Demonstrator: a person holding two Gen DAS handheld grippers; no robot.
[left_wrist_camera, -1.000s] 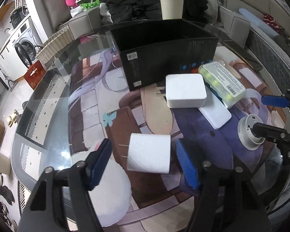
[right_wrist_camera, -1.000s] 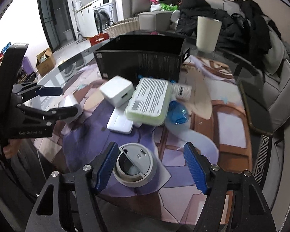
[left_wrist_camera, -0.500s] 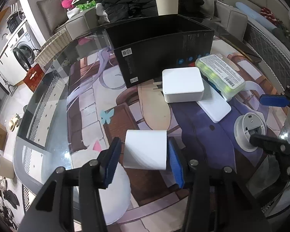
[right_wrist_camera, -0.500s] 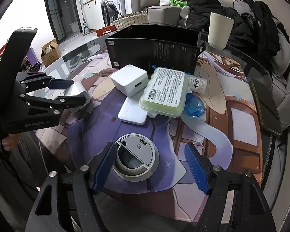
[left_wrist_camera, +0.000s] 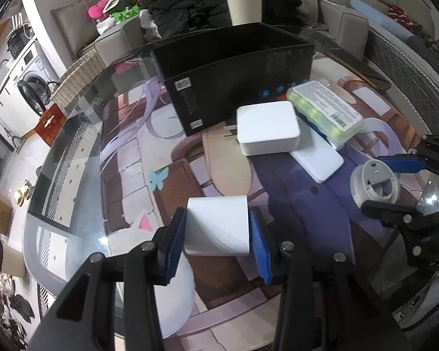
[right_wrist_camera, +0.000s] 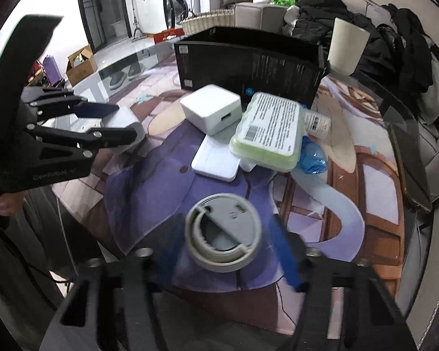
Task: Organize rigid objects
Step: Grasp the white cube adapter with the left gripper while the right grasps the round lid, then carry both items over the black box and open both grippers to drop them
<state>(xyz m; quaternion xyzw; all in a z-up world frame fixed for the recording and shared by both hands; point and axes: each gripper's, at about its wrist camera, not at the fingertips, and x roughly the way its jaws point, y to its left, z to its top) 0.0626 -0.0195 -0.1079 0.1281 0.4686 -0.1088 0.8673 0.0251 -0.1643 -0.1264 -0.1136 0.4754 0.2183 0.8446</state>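
Note:
A white rounded block (left_wrist_camera: pixel 218 228) lies on the printed mat between the blue pads of my left gripper (left_wrist_camera: pixel 218 218). Its jaws are closing and both pads touch the block's sides. From the right wrist view, the same gripper (right_wrist_camera: pixel 125 121) holds the block (right_wrist_camera: pixel 133 127) at the left. A round grey device (right_wrist_camera: pixel 224 239) sits between the blurred pads of my right gripper (right_wrist_camera: pixel 226 234). Those jaws are closing too, with a thin gap still showing on the right side. In the left wrist view, that gripper (left_wrist_camera: pixel 371 182) straddles the device (left_wrist_camera: pixel 374 181).
An open black box (left_wrist_camera: pixel 237 67) stands at the back of the mat. In front of it are a white square box (left_wrist_camera: pixel 267 127), a flat white slab (left_wrist_camera: pixel 319 158) and a green labelled case (left_wrist_camera: pixel 326 111). A cup (right_wrist_camera: pixel 346 46), small bottle (right_wrist_camera: pixel 316 124) and phone (right_wrist_camera: pixel 409 166) lie to the right.
The left jaws have narrowed from well apart onto the white block. The right jaws, wide around the round device before, have swung inward toward it.

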